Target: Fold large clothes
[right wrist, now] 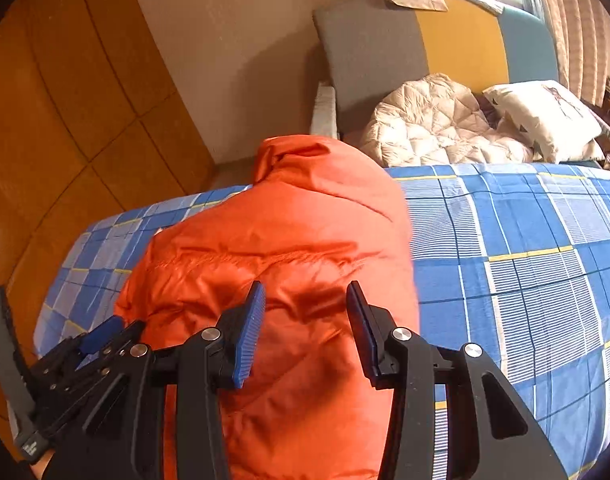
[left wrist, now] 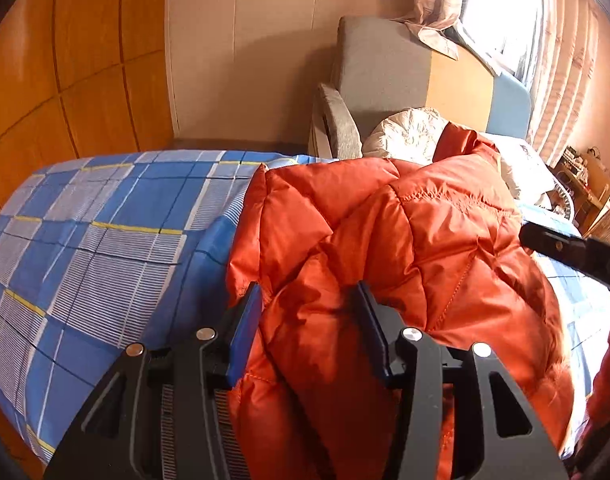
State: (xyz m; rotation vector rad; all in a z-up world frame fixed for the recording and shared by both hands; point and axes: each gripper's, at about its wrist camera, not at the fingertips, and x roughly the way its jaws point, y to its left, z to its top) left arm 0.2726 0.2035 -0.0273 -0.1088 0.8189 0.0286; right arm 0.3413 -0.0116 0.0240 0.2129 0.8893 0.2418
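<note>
Left gripper [left wrist: 309, 300]: jaws spread wide, blue pads either side of a puffed section of the orange down jacket [left wrist: 405, 248], nothing clamped; can't tell if the pads touch the fabric. Right gripper [right wrist: 305, 300]: also wide open, hovering over the same jacket, gripping nothing. In the right wrist view the left gripper sits at the near left, beside the jacket's edge.

Jacket lies bunched on the blue plaid bedsheet [left wrist: 105, 220], quilted panels up, one end rising toward the far side. Sheet shows bare on both sides of it.

Room: sofa [right wrist: 369, 60] with grey, yellow and blue back panels at the far side, a cream quilted jacket [right wrist: 433, 128] and a white pillow [right wrist: 545, 116] on it. Wood panel wall [left wrist: 65, 60] left, curtains [left wrist: 565, 60] and a bright window far right.
</note>
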